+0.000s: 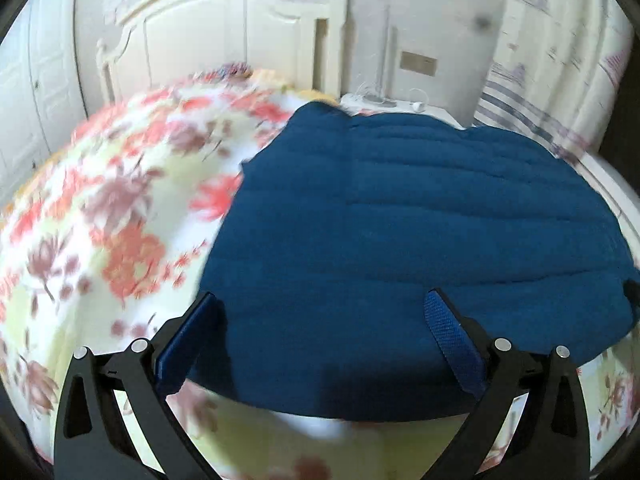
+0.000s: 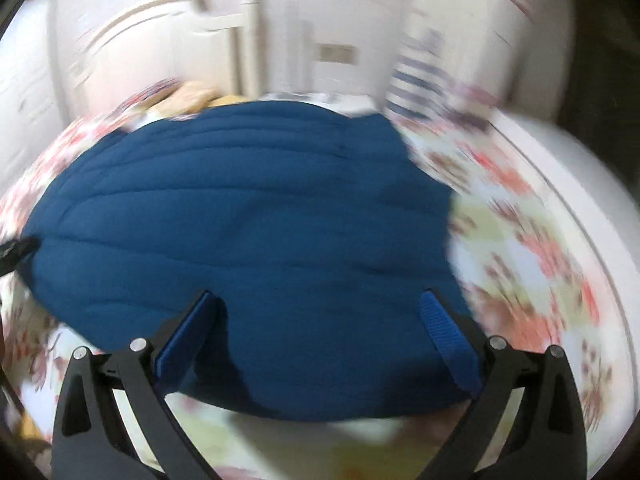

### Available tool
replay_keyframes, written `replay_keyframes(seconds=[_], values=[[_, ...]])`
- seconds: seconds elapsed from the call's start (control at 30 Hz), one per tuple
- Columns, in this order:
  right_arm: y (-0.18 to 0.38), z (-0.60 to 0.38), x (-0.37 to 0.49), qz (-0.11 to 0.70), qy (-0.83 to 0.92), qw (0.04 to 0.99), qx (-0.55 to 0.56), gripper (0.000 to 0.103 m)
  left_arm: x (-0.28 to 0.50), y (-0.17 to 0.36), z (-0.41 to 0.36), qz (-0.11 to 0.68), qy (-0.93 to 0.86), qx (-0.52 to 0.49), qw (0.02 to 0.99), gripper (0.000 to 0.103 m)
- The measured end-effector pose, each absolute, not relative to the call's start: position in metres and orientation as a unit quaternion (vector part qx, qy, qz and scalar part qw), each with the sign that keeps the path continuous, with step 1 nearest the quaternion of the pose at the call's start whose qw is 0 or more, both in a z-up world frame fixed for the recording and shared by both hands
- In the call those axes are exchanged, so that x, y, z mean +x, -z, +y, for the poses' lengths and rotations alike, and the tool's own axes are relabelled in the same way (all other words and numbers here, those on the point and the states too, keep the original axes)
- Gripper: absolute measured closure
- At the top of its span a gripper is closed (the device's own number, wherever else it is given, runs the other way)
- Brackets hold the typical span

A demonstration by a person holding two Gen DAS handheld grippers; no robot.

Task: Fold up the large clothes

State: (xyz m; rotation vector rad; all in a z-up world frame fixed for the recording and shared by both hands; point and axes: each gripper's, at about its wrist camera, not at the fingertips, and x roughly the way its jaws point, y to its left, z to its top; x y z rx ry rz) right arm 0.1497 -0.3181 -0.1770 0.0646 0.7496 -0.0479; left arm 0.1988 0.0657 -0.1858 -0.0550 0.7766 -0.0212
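Note:
A large dark blue quilted garment (image 1: 420,216) lies spread flat on a floral bedspread (image 1: 112,208). In the left wrist view my left gripper (image 1: 320,300) stands open over the garment's near left part, blue pads wide apart, nothing between them. The right wrist view shows the same garment (image 2: 248,216) from its right side. There my right gripper (image 2: 318,300) is also open, above the near edge, holding nothing. A dark bit of the other tool (image 2: 16,250) shows at the garment's left edge. Both views are motion-blurred.
A cream headboard (image 1: 208,28) and bedpost stand at the far end of the bed. A white bedside table (image 1: 392,104) with a lamp base sits behind the garment. Striped curtains (image 1: 560,72) hang at the right. The floral bedspread (image 2: 532,240) runs to the bed's white right edge.

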Motion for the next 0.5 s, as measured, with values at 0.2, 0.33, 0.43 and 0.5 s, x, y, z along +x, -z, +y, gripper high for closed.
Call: replay_keyframes(seconds=[0.2,0.33,0.43,0.5], values=[[0.185,-0.330,0.145,0.384,0.022,0.922,0.047,0.003,0.201,0.193,0.063,0.387,0.004,-0.011,0.922,0.004],[0.164,-0.348,0.123,0.356,0.004,0.927,0.117,0.003,0.202,0.196,0.070,0.390,0.016,-0.027,0.920,0.004],[0.166,-0.374,0.095,0.353,0.006,0.916,0.191,0.003,0.202,0.197,0.068,0.389,0.015,-0.024,0.921,0.004],[0.178,-0.387,0.073,0.357,-0.004,0.902,0.242,0.003,0.202,0.197,0.069,0.389,0.018,-0.028,0.920,0.004]])
